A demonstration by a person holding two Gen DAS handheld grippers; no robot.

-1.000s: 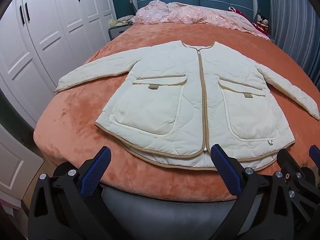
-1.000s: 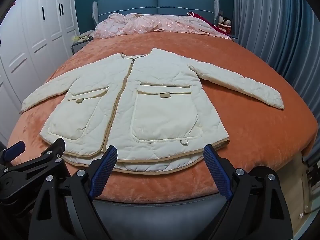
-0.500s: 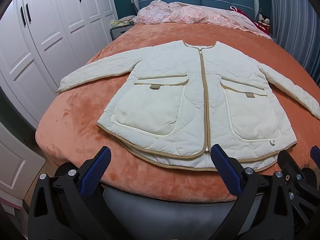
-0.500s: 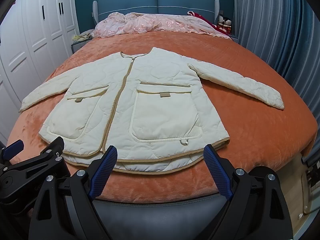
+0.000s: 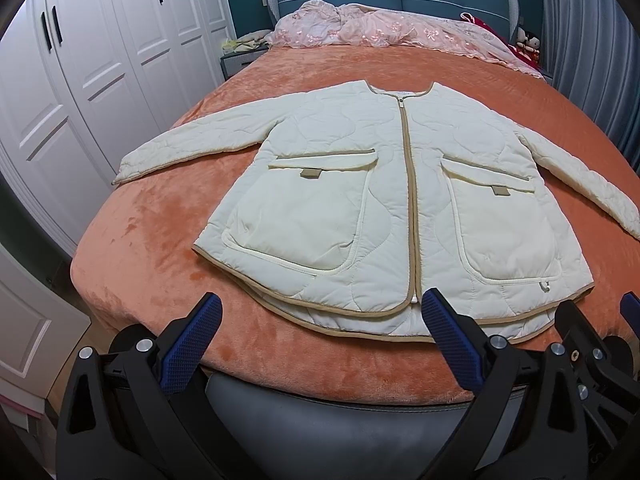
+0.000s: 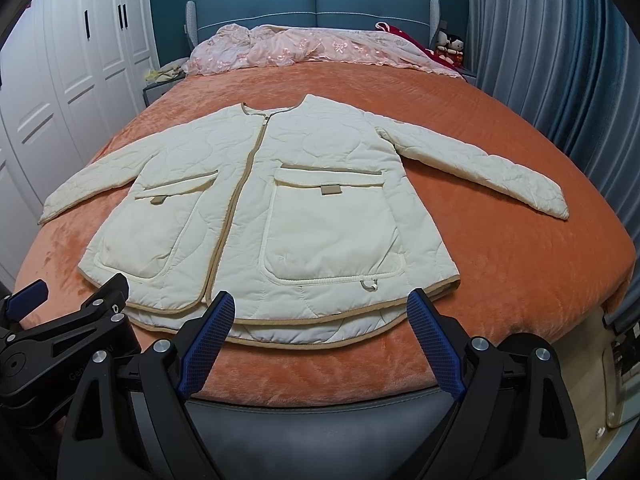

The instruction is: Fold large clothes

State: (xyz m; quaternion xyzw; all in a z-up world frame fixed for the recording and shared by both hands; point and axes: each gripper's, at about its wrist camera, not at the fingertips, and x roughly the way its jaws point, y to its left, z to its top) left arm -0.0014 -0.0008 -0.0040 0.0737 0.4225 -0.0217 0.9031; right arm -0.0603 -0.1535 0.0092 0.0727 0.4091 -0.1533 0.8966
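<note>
A cream quilted jacket (image 5: 360, 184) with tan trim and two big front pockets lies flat and zipped on the orange bedspread (image 5: 132, 256), both sleeves spread out sideways. It also shows in the right wrist view (image 6: 312, 208). My left gripper (image 5: 320, 344) is open and empty, held at the foot of the bed just short of the jacket's hem. My right gripper (image 6: 320, 340) is open and empty, also just short of the hem, to the right of the left one.
A pink quilt (image 5: 384, 30) is heaped at the blue headboard (image 6: 312, 4). White wardrobe doors (image 5: 80, 80) stand along the left. Blue curtains (image 6: 560, 60) hang on the right. The dark bed frame edge (image 6: 320, 412) lies right below the grippers.
Both grippers have shifted slightly; the jacket appears a little lower and nearer in the views. The jacket itself has not moved, and both grippers stay open.
</note>
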